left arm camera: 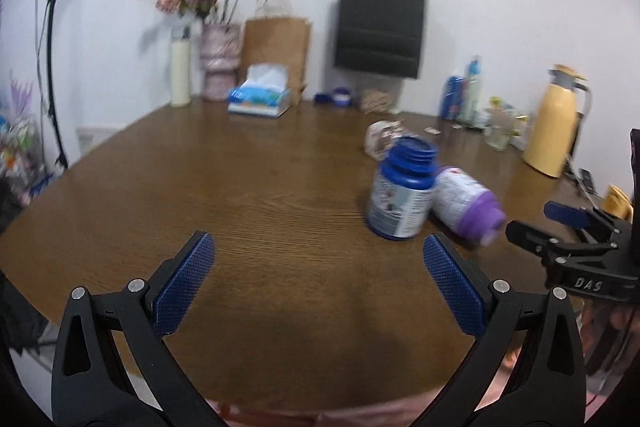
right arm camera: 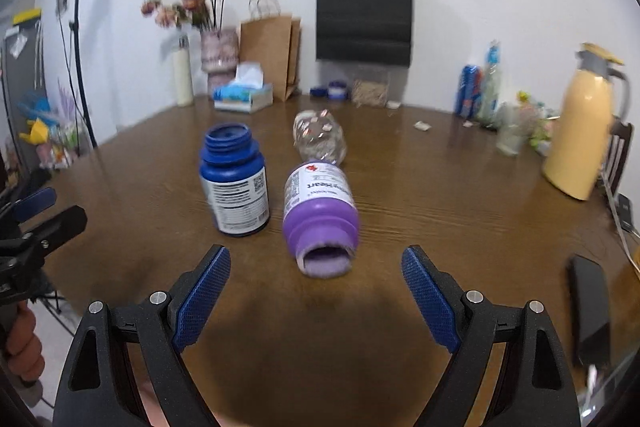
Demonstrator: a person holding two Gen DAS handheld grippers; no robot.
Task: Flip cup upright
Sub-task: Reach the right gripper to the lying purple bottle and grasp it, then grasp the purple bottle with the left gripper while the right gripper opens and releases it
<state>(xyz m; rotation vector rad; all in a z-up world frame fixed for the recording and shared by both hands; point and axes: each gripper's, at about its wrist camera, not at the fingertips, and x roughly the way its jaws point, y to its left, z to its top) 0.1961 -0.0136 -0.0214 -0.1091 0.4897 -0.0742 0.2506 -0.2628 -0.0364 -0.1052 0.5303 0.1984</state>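
A purple bottle (right arm camera: 319,211) lies on its side on the brown table (right arm camera: 440,187), its open mouth facing my right gripper (right arm camera: 316,283), which is open and empty just in front of it. A blue bottle (right arm camera: 235,183) stands upright to its left, uncapped. A clear glass cup (right arm camera: 320,141) lies on its side behind the purple bottle. In the left wrist view my left gripper (left arm camera: 319,259) is open and empty, with the blue bottle (left arm camera: 402,193) and purple bottle (left arm camera: 466,205) ahead to its right and the clear cup (left arm camera: 382,139) behind them.
Along the back wall stand a flower vase (right arm camera: 218,57), a tissue box (right arm camera: 244,95), a brown paper bag (right arm camera: 272,53) and a black bag (right arm camera: 364,5). A yellow thermos (right arm camera: 580,131) and small bottles stand at right. A black device (right arm camera: 590,307) lies near the right edge.
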